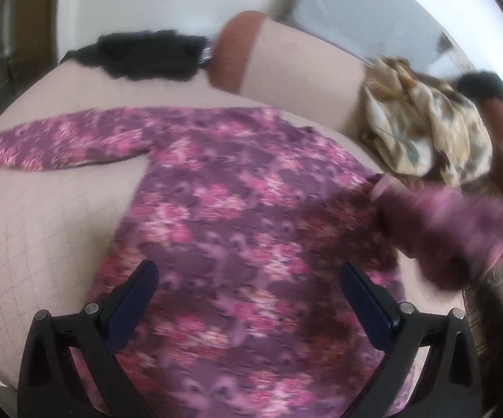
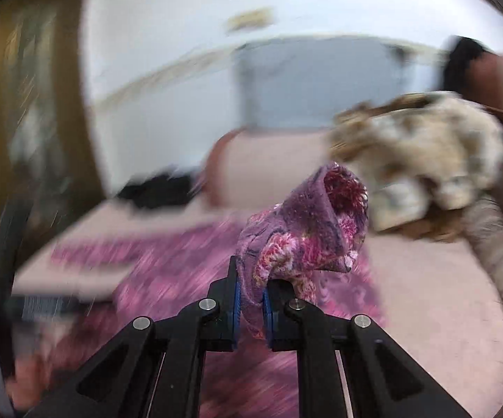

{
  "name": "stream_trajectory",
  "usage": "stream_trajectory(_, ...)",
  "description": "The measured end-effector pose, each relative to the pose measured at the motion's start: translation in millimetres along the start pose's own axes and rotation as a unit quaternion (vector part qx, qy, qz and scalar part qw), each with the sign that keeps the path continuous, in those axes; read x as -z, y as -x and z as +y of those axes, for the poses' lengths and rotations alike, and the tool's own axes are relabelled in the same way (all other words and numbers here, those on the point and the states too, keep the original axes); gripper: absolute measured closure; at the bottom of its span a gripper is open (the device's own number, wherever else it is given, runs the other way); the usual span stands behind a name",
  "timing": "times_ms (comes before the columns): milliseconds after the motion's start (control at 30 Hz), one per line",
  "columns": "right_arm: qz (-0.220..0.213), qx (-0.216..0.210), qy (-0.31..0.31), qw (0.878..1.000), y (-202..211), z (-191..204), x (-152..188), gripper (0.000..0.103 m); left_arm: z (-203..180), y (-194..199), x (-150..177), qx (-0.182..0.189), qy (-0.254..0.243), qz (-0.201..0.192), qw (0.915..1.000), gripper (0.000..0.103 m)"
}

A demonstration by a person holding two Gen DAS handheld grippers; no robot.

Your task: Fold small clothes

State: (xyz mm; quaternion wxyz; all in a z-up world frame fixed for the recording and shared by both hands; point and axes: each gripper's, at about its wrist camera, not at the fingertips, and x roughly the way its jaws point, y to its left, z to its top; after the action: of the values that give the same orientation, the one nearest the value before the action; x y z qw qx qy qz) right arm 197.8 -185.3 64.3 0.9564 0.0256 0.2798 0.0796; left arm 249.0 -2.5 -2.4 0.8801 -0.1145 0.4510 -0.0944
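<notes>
On the pink bed (image 1: 42,216) the floral top (image 1: 237,209) lies mostly flat — one sleeve (image 1: 60,146) spread out, no fold finished. The right gripper (image 2: 251,299) pinches the other sleeve, lifted. The left gripper (image 1: 248,278) hovers spread above the body — both folds remain.

Both wrist views look close over the floral top (image 1: 237,188).

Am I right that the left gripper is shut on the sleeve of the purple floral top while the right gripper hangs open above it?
Not quite: the sides are swapped. The right wrist view shows the right gripper shut on the sleeve; the left gripper hangs open above the purple floral top.
</notes>
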Motion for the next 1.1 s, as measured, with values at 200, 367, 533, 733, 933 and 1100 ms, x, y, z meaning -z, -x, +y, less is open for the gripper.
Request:
stream_trajectory(200,0.174,-0.092,0.061,0.978,-73.2,49.7,70.5,0.076,51.3,-28.9,5.7,0.037,0.077,0.038,0.9956,0.000)
stream_trajectory(367,0.123,-0.133,-0.008,0.983,-36.7,19.7,62.0,0.017,43.4,-37.5,11.3,0.064,0.068,0.056,0.9940,0.000)
stream_trajectory(533,0.098,-0.050,-0.154,0.982,-38.3,-60.5,57.4,0.017,17.0,-49.0,28.8,0.094,0.035,0.096,0.9904,0.000)
stream_trajectory(733,0.101,-0.010,-0.347,0.932,-47.3,-155.5,78.0,0.037,-10.6,-63.2,53.5,0.100,-0.004,0.142,0.9847,0.097)
stream_trajectory(933,0.123,-0.027,-0.363,0.923,-62.7,-161.3,88.7,0.041,8.3,22.1,23.0,0.149,0.032,0.044,0.9874,0.097)
stream_trajectory(1100,0.156,0.018,-0.309,0.938,-71.8,-147.2,85.7,0.043,59.2,25.9,37.1,0.076,0.075,0.043,0.9933,0.094)
